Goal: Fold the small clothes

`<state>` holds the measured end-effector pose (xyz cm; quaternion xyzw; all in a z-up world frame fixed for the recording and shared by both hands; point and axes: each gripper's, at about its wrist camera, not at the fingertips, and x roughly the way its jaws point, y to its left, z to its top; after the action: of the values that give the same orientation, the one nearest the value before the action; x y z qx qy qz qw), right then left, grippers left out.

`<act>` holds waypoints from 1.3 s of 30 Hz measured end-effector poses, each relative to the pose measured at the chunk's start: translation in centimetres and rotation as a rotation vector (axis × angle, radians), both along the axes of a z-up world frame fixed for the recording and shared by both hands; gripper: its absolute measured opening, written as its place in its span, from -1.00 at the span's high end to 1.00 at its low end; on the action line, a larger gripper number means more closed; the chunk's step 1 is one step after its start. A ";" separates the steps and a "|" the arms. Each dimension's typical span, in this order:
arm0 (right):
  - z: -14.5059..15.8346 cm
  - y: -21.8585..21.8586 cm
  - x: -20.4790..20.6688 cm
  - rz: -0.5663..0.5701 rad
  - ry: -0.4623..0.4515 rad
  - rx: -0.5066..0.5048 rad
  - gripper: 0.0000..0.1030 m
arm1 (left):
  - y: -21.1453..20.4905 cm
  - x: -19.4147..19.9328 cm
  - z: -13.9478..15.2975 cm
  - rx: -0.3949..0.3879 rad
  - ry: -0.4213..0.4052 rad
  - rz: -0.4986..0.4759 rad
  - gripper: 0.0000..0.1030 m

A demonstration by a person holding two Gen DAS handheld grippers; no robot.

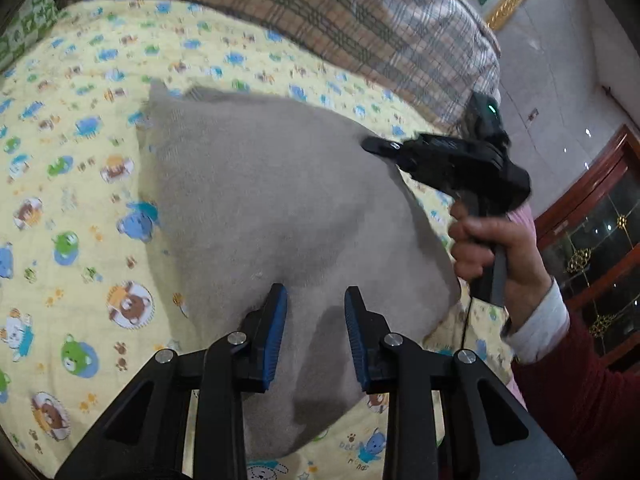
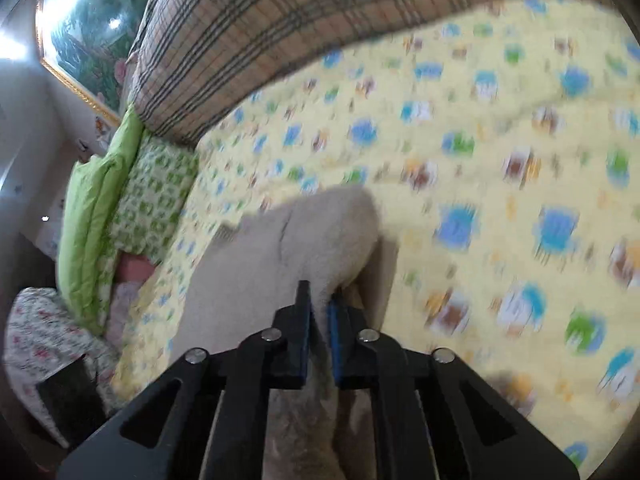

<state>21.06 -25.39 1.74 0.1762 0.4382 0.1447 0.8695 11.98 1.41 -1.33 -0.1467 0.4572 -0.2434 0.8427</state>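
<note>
A beige fleece garment (image 1: pixel 260 200) lies spread on the yellow cartoon-print bedspread (image 1: pixel 72 184). My left gripper (image 1: pixel 316 296) is open, its blue pads (image 1: pixel 278 320) hovering over the garment's near edge with nothing between them. My right gripper (image 1: pixel 370 145) reaches in from the right in the left wrist view, pinching the garment's right edge. In the right wrist view the right gripper (image 2: pixel 320 300) is shut on a fold of the beige garment (image 2: pixel 320 232), lifted a little off the bed. That view is blurred.
A plaid brown quilt (image 1: pixel 280 4) is bunched along the far side of the bed. Green pillows (image 2: pixel 120 200) and a floral fabric (image 2: pixel 48 344) sit at the bed's end. A dark wood glass cabinet (image 1: pixel 592 240) stands to the right.
</note>
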 end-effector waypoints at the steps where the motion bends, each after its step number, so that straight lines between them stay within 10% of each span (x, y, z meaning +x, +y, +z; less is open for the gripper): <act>1: -0.8 0.2 0.6 -0.006 0.017 -0.027 0.85 | -0.1 0.1 -0.3 0.011 0.003 0.003 0.45; 6: -3.5 0.0 0.8 -0.010 0.055 0.003 0.82 | 0.1 -0.1 -0.8 0.000 -0.005 0.014 0.45; 18: 2.8 2.3 -9.1 0.047 -0.085 -0.038 0.69 | 1.1 -5.0 1.2 -0.025 -0.066 0.032 0.15; 30: -4.3 1.7 -13.3 -0.026 0.028 -0.158 0.70 | 0.7 -5.2 -2.6 -0.002 -0.033 0.029 0.16; 39: -2.5 2.1 -15.4 -0.032 -0.014 -0.163 0.69 | 1.4 -6.9 -1.7 -0.019 -0.031 0.046 0.09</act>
<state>5.66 -23.29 -0.73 0.1108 0.4396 0.0961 0.8861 5.09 2.80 -3.01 -0.1613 0.4384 -0.2306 0.8536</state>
